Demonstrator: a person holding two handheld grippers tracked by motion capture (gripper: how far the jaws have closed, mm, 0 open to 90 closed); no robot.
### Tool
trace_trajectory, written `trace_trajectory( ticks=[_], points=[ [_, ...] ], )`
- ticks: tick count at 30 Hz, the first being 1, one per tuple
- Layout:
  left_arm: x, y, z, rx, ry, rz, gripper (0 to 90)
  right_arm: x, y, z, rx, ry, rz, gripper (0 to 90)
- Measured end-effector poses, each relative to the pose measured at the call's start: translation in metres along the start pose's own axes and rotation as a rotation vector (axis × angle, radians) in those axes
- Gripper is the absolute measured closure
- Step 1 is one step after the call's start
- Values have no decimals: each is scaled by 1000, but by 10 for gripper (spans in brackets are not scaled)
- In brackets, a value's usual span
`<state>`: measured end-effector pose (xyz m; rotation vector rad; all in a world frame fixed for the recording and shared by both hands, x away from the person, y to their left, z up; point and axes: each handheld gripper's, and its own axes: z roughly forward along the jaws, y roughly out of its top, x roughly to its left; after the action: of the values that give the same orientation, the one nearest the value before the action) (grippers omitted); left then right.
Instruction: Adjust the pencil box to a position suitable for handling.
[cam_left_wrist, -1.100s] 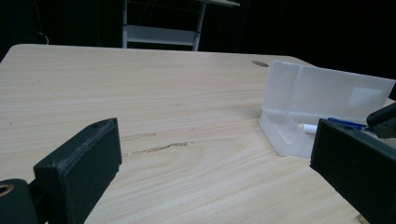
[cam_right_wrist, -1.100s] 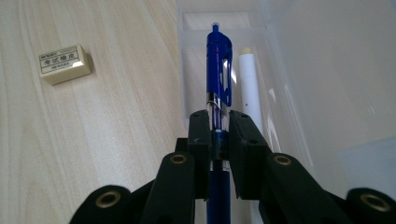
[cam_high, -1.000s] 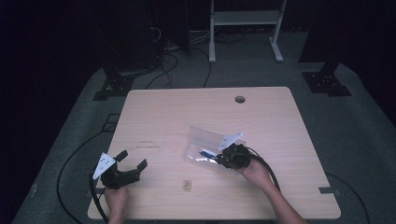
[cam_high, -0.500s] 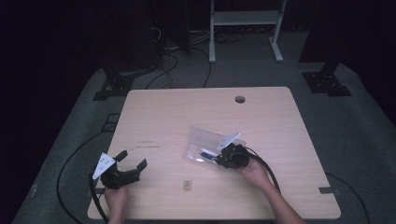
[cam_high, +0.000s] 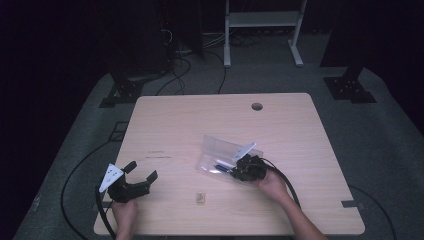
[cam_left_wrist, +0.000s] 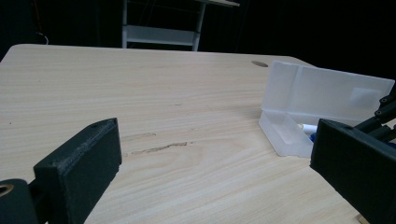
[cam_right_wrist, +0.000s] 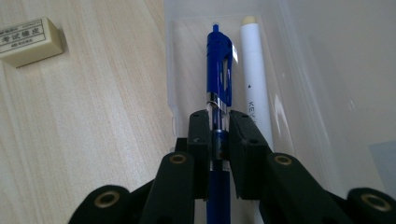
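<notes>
A clear plastic pencil case (cam_high: 222, 149) lies open near the table's middle, its lid raised. In the right gripper view a blue pen (cam_right_wrist: 219, 60) lies in the case beside a white pen (cam_right_wrist: 254, 70). My right gripper (cam_right_wrist: 218, 128) is shut on the blue pen's barrel, reaching into the case from its right end (cam_high: 235, 172). My left gripper (cam_high: 141, 172) rests open near the front left of the table, holding nothing. In its own view the case (cam_left_wrist: 322, 93) stands to the right, beyond the wide-apart jaws (cam_left_wrist: 215, 172).
A small cream eraser (cam_high: 200, 198) lies on the wooden table (cam_high: 175, 120) in front of the case, also at top left in the right gripper view (cam_right_wrist: 29, 39). A cable hole (cam_high: 257, 106) sits near the far edge. Cables trail off both sides.
</notes>
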<state>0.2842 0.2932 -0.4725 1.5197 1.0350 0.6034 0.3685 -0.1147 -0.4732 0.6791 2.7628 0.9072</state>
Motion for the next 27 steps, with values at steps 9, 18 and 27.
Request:
trace_trajectory(
  ticks=[9,18,27],
  points=[
    [0,0,0,3,-1,-1,11,0,0,2,5,-7,-9,781],
    [0,0,0,1,-1,-1,11,1,1,-3,-13,-9,4,732],
    [-1,0,1,3,0,2,11,10,8,-23,-103,11,-12,626]
  ],
)
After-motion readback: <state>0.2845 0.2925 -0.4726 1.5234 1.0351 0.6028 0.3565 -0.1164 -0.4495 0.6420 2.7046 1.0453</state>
